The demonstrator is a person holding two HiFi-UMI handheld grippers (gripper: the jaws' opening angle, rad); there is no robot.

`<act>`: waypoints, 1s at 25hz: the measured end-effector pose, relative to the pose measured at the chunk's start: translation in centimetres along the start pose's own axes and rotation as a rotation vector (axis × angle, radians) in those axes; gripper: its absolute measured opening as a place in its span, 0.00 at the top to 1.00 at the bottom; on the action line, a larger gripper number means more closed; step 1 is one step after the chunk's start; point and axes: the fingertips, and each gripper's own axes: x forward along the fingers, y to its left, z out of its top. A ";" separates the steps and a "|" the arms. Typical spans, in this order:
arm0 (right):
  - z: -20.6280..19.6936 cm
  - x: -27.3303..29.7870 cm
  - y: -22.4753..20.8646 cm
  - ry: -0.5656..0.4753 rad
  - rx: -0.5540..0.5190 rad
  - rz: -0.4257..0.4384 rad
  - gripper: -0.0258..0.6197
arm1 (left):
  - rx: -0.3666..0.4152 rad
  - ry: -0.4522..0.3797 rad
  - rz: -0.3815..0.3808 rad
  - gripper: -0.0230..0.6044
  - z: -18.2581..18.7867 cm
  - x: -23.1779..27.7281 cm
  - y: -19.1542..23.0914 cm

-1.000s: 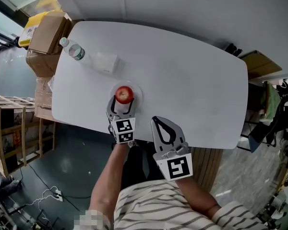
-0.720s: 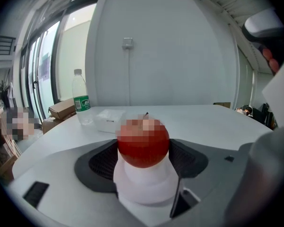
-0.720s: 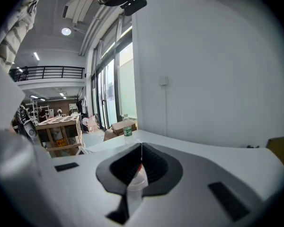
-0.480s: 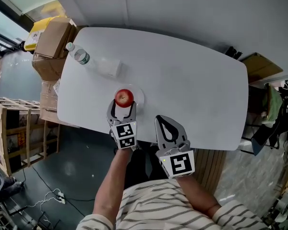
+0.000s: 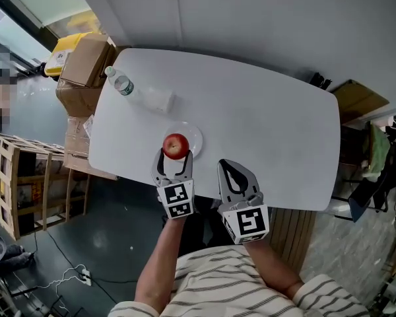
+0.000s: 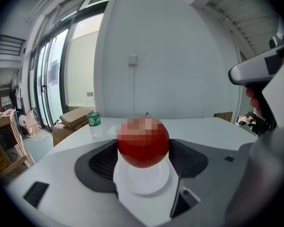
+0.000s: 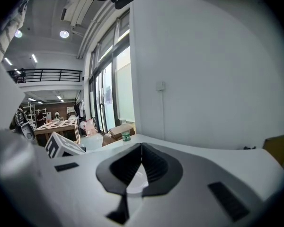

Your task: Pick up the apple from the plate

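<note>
A red apple (image 5: pixel 176 145) is held over the near-left part of a white plate (image 5: pixel 191 135) on the white table (image 5: pixel 270 124). My left gripper (image 5: pixel 176 153) is shut on it, one dark pad on each side. In the left gripper view the apple (image 6: pixel 143 142) hangs just above the plate (image 6: pixel 142 178), gripped by the left gripper (image 6: pixel 143 150). My right gripper (image 5: pixel 227 168) rests at the table's near edge, to the right of the plate, shut and empty. Its jaws meet at the tips in the right gripper view (image 7: pixel 141 148).
A water bottle (image 5: pixel 121 84) and a clear box (image 5: pixel 157 100) stand at the table's far left, beyond the plate. Cardboard boxes (image 5: pixel 86 65) and a wooden crate (image 5: pixel 13 177) stand on the floor to the left. A brown board (image 5: pixel 360 99) leans at the right.
The left gripper has closed on the apple and drawn it from the plate's centre toward the near rim, slightly up. The right gripper stays where it was.
</note>
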 end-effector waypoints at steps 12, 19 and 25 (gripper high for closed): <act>2.7 -1.4 0.4 -0.029 -0.004 0.008 0.94 | -0.018 -0.048 -0.006 0.42 4.6 -4.2 -1.2; 4.8 -1.8 0.4 -0.048 -0.017 0.018 0.94 | -0.048 -0.081 -0.009 0.42 7.6 -6.4 -1.2; 6.9 -2.2 0.8 -0.069 -0.033 0.039 0.94 | -0.042 -0.128 -0.017 0.42 10.8 -8.7 -1.2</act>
